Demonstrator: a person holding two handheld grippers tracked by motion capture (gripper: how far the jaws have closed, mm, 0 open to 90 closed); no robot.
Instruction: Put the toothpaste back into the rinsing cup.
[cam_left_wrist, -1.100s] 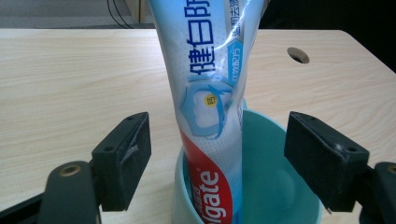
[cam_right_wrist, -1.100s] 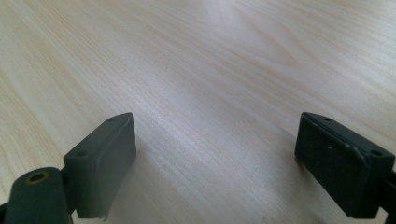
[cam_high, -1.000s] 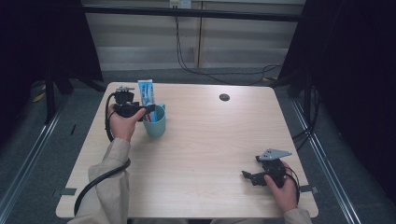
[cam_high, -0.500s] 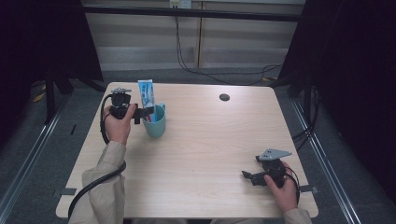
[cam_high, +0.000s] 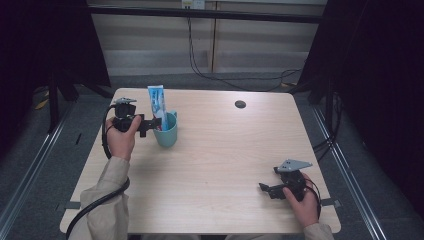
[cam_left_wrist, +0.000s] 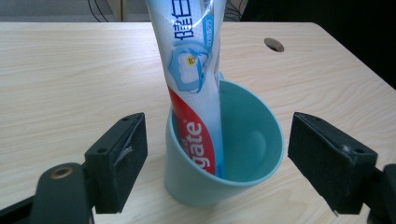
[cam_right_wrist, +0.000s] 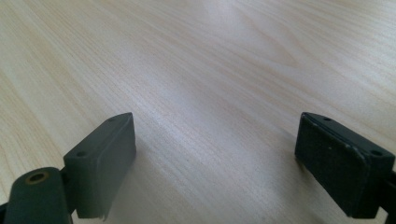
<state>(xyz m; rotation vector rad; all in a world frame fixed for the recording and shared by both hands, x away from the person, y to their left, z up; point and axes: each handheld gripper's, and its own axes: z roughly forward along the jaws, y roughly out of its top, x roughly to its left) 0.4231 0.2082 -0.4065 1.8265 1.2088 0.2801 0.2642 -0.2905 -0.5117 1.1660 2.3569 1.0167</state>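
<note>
While my left gripper (cam_left_wrist: 215, 154) hangs just short of the teal cup (cam_left_wrist: 224, 154), its fingers (cam_left_wrist: 116, 158) stand wide apart on either side of the wall, holding nothing. A toothpaste tube (cam_left_wrist: 194, 88) leans upright inside the cup, against its near rim. To grip well, I would judge it best to come in level and close low on the cup, clear of the tube, which might tip. Beyond the cup is a small dark hole (cam_high: 240, 104), probably a cable port. Far right of the cup, my right gripper (cam_right_wrist: 224, 158) rests low over bare surface (cam_right_wrist: 210, 70), fingers spread and empty.
</note>
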